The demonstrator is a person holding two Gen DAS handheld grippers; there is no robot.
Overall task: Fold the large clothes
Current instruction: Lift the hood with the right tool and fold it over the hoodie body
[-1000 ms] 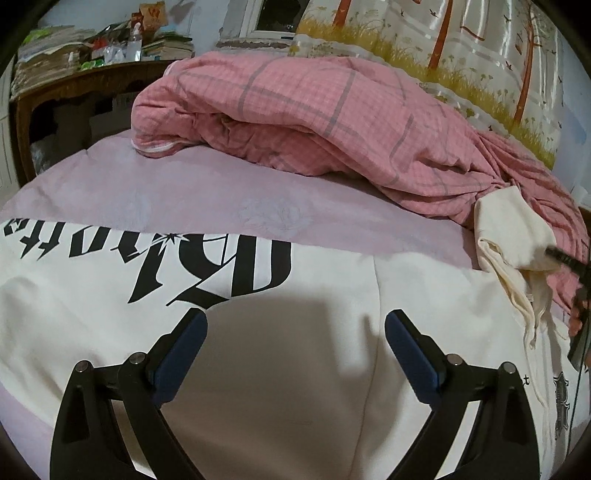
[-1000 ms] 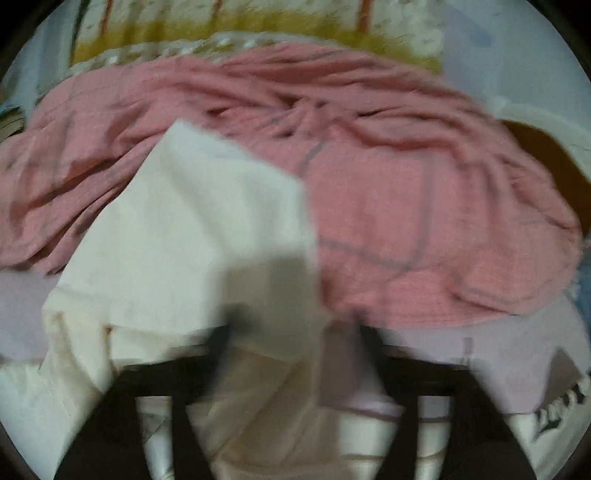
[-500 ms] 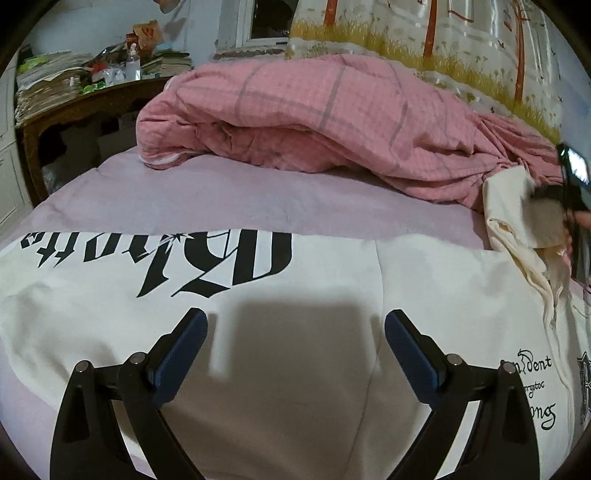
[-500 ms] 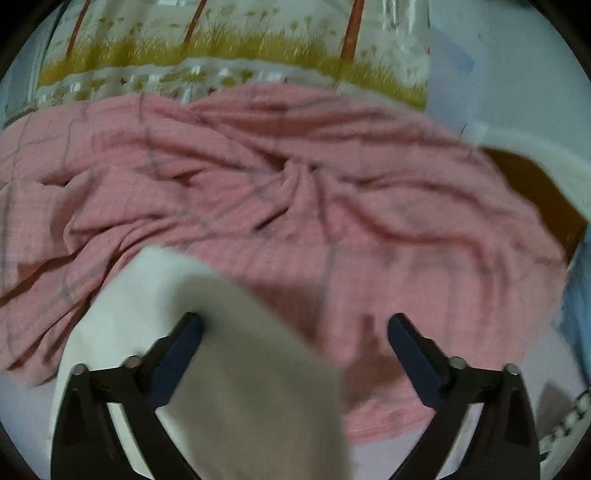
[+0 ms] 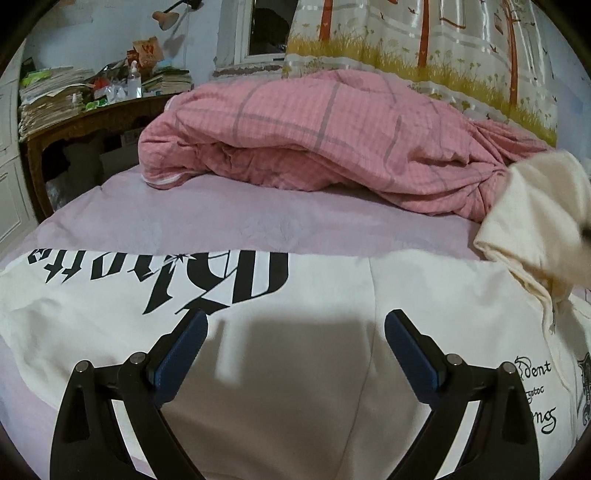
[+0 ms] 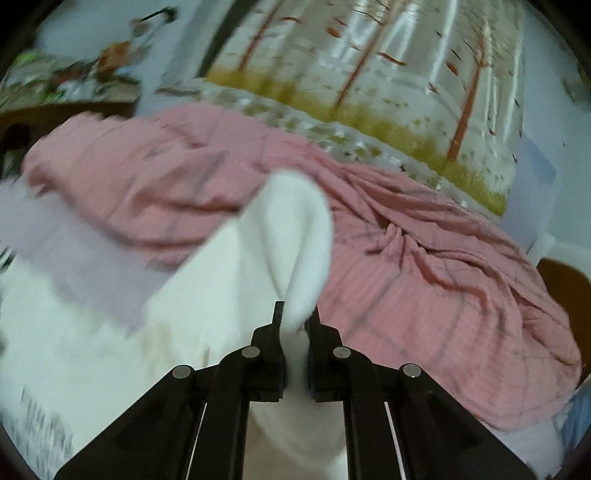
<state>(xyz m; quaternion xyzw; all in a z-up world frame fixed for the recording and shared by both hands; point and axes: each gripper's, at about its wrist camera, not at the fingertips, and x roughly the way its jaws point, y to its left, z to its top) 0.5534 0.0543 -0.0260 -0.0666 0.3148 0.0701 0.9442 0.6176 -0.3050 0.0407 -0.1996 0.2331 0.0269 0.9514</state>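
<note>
Since a second ago our right gripper [image 6: 295, 325] is closing on the cream garment's [image 5: 332, 295] sleeve [image 6: 295, 236], lifted at three o'clock for folding, while our left gripper [image 5: 295, 332] hovers wide open, empty, over the body spread on the bed [image 5: 221, 221].

A bed covered with a pale lilac sheet [image 5: 207, 218] fills the near part of the room. Across its far side lies a bunched pink checked quilt [image 5: 332, 136]. Behind the quilt hangs a glossy curtain printed with brown tree trunks and yellow grass [image 5: 424, 44]. To its left a white-framed window [image 5: 267, 29] shows dark. At the left stands a dark wooden desk [image 5: 88, 114] piled with stacked papers, books and a small clear bottle. A lamp with a pinkish shade [image 5: 164, 16] reaches out over the desk from the pale bluish wall [image 5: 92, 33].
</note>
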